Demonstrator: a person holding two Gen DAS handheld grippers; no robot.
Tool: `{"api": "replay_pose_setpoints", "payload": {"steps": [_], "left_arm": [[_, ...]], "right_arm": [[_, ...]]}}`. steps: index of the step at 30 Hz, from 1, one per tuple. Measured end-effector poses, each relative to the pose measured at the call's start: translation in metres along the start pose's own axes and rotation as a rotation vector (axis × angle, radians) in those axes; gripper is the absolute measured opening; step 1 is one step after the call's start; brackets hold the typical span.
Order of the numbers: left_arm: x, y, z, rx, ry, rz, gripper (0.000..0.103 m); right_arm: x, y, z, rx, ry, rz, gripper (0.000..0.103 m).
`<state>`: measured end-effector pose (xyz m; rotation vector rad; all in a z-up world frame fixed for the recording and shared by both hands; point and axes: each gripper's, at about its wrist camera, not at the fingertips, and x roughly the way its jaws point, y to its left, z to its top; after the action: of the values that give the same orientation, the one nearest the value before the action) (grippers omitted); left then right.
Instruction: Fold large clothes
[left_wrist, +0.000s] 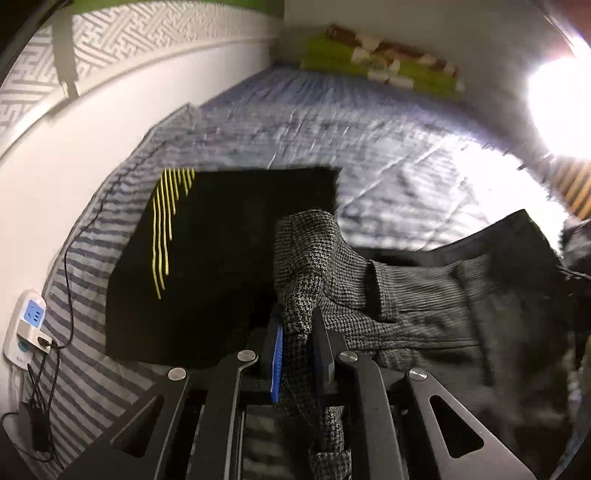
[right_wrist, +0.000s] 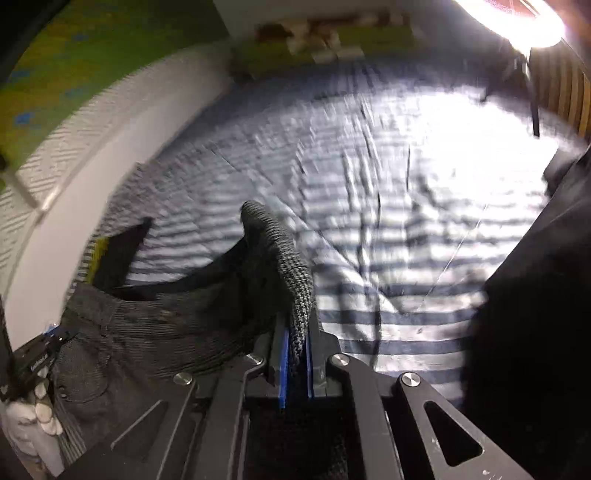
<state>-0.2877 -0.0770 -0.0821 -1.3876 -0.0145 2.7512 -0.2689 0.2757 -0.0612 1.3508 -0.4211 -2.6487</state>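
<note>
Bed: we work over a mattress covered in a blue-and-white striped quilt (left_wrist: 332, 122), wrinkled, with a white wall along its left side.
Garment: we see a grey knitted sweater (left_wrist: 413, 306) stretched between our two grippers, raised off the quilt at the gripped edges, the ribbed body sagging between them near our end of the bed.
Left gripper: our left gripper (left_wrist: 300, 343) has its blue-padded jaws pressed nearly together on a bunched fold of the knit, which stands up in a hump beyond the fingertips.
Right gripper: our right gripper (right_wrist: 297, 343) is clamped the same way, blue pads squeezed on a narrow roll of the knit that arches up and away from the jaws.
Left hand: in the right wrist view we see a white-gloved hand (right_wrist: 29, 424) at the far left, holding the other gripper's handle.
Folded piece: a black garment with thin yellow stripes (left_wrist: 221, 266) lies flat on the quilt just left of the sweater, near the wall.
Dark cloth: a black fabric mass (right_wrist: 535, 295) fills the right of the right wrist view; we cannot tell what it is.
Wall: a white socket with a blue face (left_wrist: 31, 317) has a black cable plugged in.
Far end: green and brown patterned bedding (left_wrist: 384, 62) lies against the end wall.
Light: a bright lamp (left_wrist: 561, 107) glares at upper right, washing out the quilt beneath it.
</note>
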Motion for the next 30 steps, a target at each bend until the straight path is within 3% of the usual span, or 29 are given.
{"api": "replay_pose_setpoints", "payload": {"steps": [5,9,10,11,12,14,17,20,23,30], "left_arm": [[-0.048,0.000,0.018,0.023,-0.122,-0.018,0.013],[-0.050,0.015,0.043,-0.056,-0.150,0.002,0.014],[-0.041,0.016,0.051,-0.056,-0.158,0.033,0.015],[-0.032,0.015,0.056,-0.034,-0.138,0.074,0.024],[-0.025,0.015,0.057,-0.023,-0.107,0.097,0.032],[-0.016,0.024,0.054,-0.061,-0.045,0.130,0.035],[-0.031,0.036,0.037,-0.111,-0.048,0.079,0.048],[-0.048,0.038,0.013,-0.078,-0.029,0.061,0.049],[-0.070,0.037,-0.023,-0.054,-0.014,0.022,0.062],[-0.110,0.005,-0.108,-0.005,0.095,-0.119,0.064]], "right_arm": [[-0.074,0.021,0.013,-0.066,-0.178,-0.011,0.006],[-0.098,0.041,0.032,-0.118,-0.272,-0.066,0.006],[-0.093,0.045,0.037,-0.120,-0.266,-0.080,0.006],[-0.084,0.048,0.042,-0.124,-0.248,-0.091,0.007],[-0.073,0.051,0.047,-0.139,-0.215,-0.111,0.012],[-0.050,0.053,0.052,-0.167,-0.143,-0.177,0.023],[-0.050,0.036,0.042,-0.125,-0.124,-0.155,0.033],[-0.060,0.016,0.027,-0.095,-0.095,-0.113,0.033],[-0.076,-0.008,0.004,-0.070,-0.066,-0.083,0.036],[-0.112,-0.066,-0.095,-0.024,0.065,0.017,0.039]]}}
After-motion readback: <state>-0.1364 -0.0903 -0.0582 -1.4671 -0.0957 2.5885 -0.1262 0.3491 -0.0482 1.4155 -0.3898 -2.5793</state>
